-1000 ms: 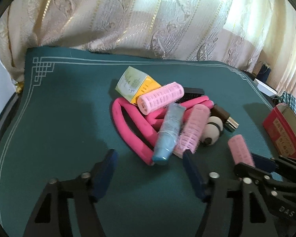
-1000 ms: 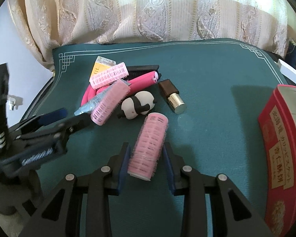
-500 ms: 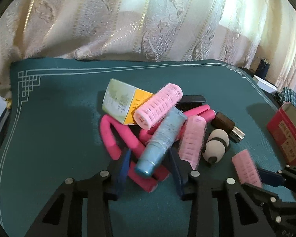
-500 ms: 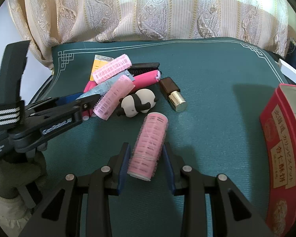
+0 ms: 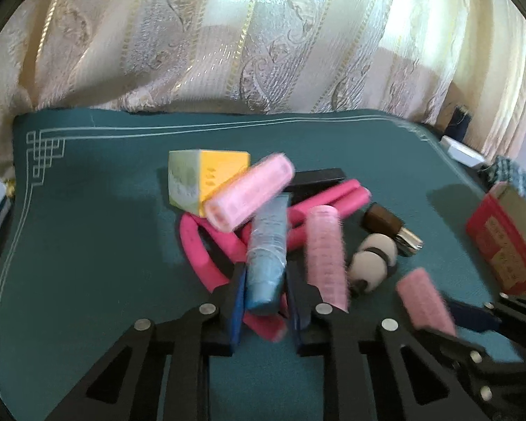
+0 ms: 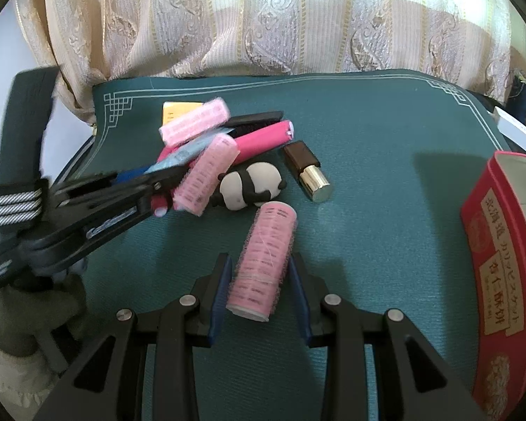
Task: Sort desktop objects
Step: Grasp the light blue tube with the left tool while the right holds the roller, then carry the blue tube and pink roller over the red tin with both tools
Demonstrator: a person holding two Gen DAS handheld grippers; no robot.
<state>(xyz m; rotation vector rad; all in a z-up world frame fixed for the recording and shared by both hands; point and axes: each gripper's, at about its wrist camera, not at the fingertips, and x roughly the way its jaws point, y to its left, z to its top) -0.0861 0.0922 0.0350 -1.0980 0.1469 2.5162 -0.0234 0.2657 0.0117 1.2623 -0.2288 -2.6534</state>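
Left tongs (image 5: 264, 298) now closed onto blue tube (image 5: 267, 256), crinkled, print blurred, right tongs (image 6: 259, 280) gripping pink roller (image 6: 263, 256), red tin (image 6: 501, 270) with Japanese lettering

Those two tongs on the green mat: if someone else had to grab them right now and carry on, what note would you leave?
Left tongs: shut on the blue tube, which is still in the pile.
Right tongs: shut on a pink roller lying on the mat.
Pile: two more rollers, pink foam rods, yellow box, black comb; panda and lipstick beside it.
Red tin at right.
Nothing visibly sorted yet; everything is left.
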